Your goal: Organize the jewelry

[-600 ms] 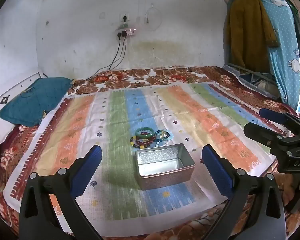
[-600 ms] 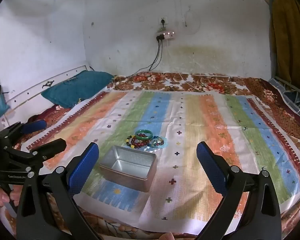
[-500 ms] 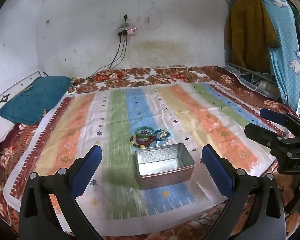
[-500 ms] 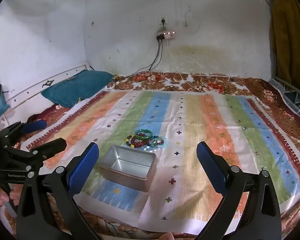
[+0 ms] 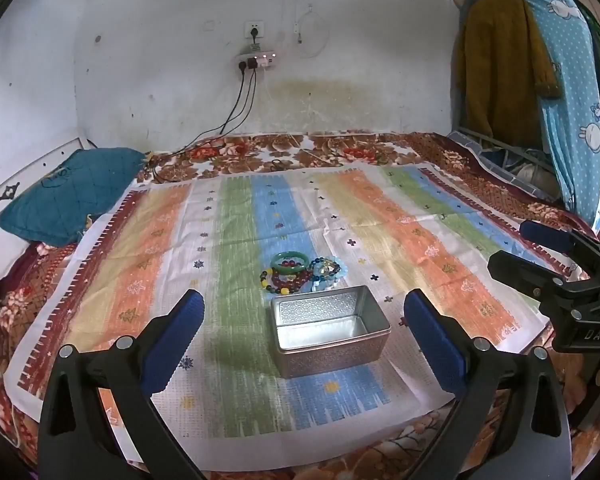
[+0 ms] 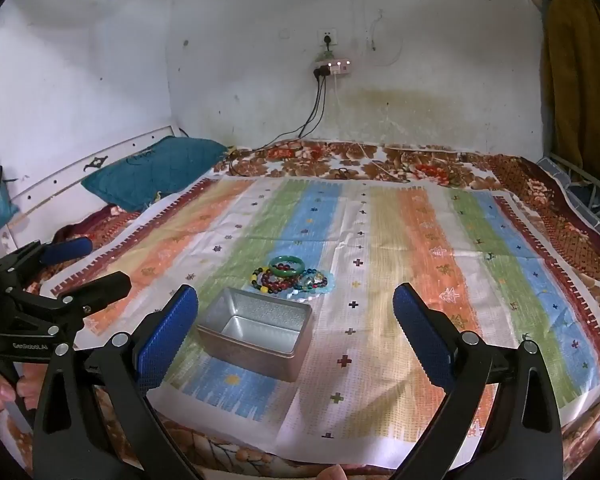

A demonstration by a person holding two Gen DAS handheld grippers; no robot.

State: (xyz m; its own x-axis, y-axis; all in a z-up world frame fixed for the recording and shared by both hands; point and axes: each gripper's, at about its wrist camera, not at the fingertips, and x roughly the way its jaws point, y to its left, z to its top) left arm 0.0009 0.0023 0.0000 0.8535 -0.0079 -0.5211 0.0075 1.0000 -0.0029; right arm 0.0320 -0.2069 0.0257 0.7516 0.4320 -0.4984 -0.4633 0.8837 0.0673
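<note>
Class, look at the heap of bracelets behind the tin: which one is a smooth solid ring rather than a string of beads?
The green bangle at the far edge of the heap, farthest from the metal tin. It is one unbroken glossy hoop; the others are beaded.

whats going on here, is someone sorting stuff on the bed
A person holds two handheld grippers over a striped cloth on the bed. The left gripper and right gripper both hang open and empty. A pile of bracelets lies just beyond an open, empty metal tin. Nothing has been put in it yet.
</note>
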